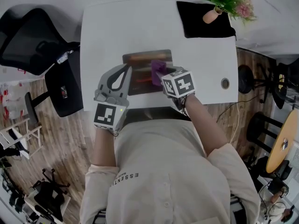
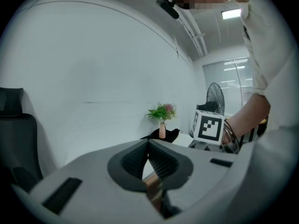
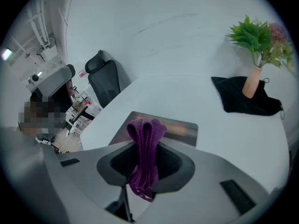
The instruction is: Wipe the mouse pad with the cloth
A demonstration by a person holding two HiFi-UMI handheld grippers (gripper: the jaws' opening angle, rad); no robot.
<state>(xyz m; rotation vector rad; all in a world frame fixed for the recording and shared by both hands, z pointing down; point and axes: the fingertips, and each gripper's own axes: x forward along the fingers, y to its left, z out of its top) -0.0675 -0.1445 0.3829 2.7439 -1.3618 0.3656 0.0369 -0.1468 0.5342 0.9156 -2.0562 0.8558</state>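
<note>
One mouse pad (image 1: 142, 76) is lying by the front edge of the one white table (image 1: 107, 31). One cloth (image 3: 144, 148) is hanging clamped in the right gripper (image 3: 145, 141) above the pad. The left gripper (image 2: 148, 144), jaws together, is sitting at the pad's left edge. One vase (image 1: 211, 16) is standing at the far right corner, and one chair (image 1: 28, 41) is standing left of the table on the wood floor (image 1: 32, 139).

One white table (image 1: 107, 27) carries one mouse pad (image 1: 140, 58), one purple cloth (image 1: 158, 68), one black cloth (image 1: 196, 22) and one flower vase (image 1: 211, 16). Two grippers work there: left gripper (image 2: 148, 142), right gripper (image 3: 145, 146). One black office chair (image 1: 28, 41) stands beside.
</note>
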